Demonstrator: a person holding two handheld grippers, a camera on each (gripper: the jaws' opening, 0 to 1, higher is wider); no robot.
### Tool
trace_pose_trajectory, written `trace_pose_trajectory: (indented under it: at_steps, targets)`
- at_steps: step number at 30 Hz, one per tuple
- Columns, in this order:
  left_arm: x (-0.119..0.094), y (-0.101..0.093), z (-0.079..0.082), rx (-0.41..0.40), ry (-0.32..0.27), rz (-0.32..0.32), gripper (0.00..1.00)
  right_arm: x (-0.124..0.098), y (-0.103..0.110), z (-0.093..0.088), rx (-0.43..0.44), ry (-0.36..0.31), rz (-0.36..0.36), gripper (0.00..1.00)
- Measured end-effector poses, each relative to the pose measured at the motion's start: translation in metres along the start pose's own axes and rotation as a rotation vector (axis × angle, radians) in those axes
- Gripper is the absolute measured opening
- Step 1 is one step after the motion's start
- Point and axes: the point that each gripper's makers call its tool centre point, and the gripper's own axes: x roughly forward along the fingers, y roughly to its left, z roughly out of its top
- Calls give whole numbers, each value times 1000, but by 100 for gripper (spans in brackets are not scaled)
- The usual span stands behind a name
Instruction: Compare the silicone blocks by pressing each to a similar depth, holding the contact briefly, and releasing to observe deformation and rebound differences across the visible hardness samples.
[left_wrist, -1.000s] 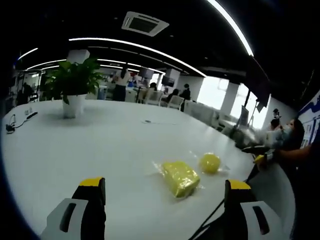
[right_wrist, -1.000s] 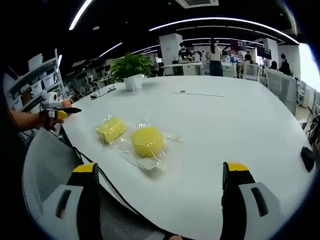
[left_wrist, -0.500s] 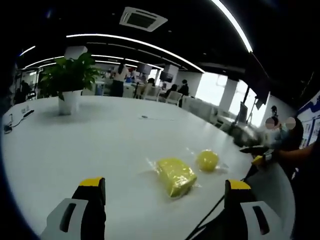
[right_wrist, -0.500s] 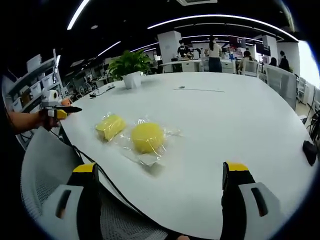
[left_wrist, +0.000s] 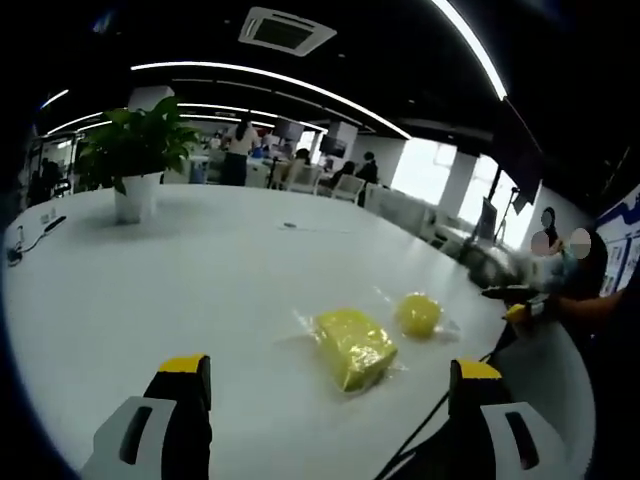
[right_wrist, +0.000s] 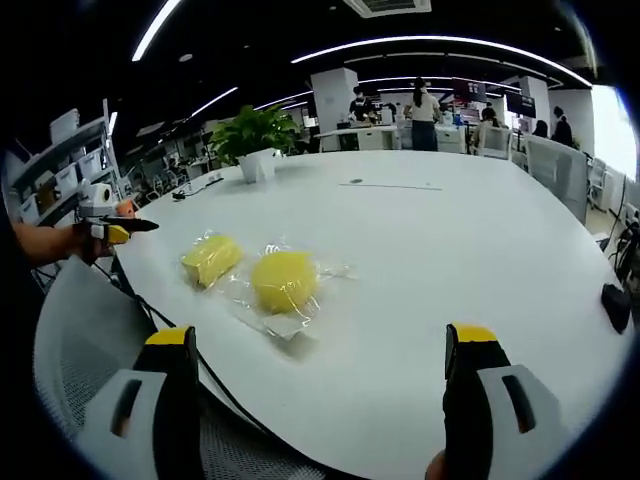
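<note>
White table (right_wrist: 480, 250) carries both bagged yellow samples near its edge: rectangular block (left_wrist: 354, 346), then round block (right_wrist: 283, 280) beside it. Left tongs (left_wrist: 330, 385) and right tongs (right_wrist: 325, 350) gape wide, hovering apart (nothing pressed yet, seemingly).

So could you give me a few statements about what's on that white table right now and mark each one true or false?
1. Two yellow samples lie on the white table: a rectangular block and a round block. True.
2. Both sit in clear plastic wrapping. True.
3. The right tongs are squeezing the round block. False: they are open, short of it.
4. The left tongs are shut. False: open, holding nothing.
5. A potted plant stands on the table. True.
</note>
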Motion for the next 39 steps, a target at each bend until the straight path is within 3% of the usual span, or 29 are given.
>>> trace_pose_trajectory:
  at_steps: [8,11,24,30,39]
  targets:
    - [3,1,8,-18,-22,-20,100,-7,3,-2,36,-15,-6,96]
    - [6,3,5,3,-7,-5,100,-10,3,-4,37,-14,-5,96]
    - [13,3,0,-46,16,-8,100,-12,0,0,36,-27,-7,96]
    - [22,1,9,-86,11,-25,100,-10,2,2,38,-30,-1,96]
    - [39,17,20,-147,6,-15,100,-14,8,5,13,-38,3,92]
